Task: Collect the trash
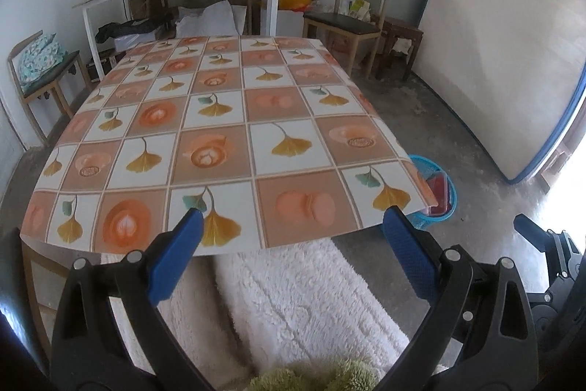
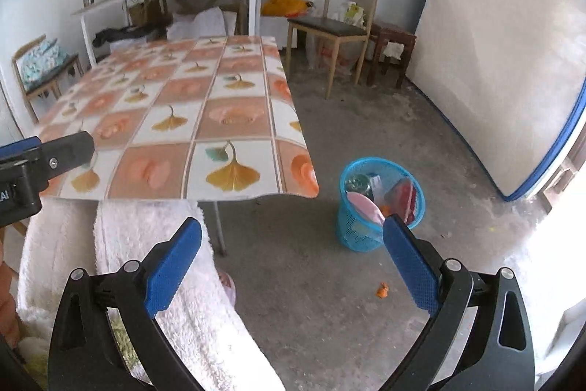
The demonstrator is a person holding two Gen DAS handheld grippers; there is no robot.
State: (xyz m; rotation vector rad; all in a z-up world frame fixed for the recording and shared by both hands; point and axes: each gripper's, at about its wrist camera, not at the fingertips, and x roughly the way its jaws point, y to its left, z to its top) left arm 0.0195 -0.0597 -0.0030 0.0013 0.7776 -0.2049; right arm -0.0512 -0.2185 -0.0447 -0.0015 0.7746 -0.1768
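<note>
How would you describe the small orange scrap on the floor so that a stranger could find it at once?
Start at the table with the leaf-pattern cloth, then look at the blue bin standing on the concrete floor past its near right corner. Nearer the camera than the bin, alone on bare floor, lies the scrap. It is the only bright orange bit outside the bin.
</note>
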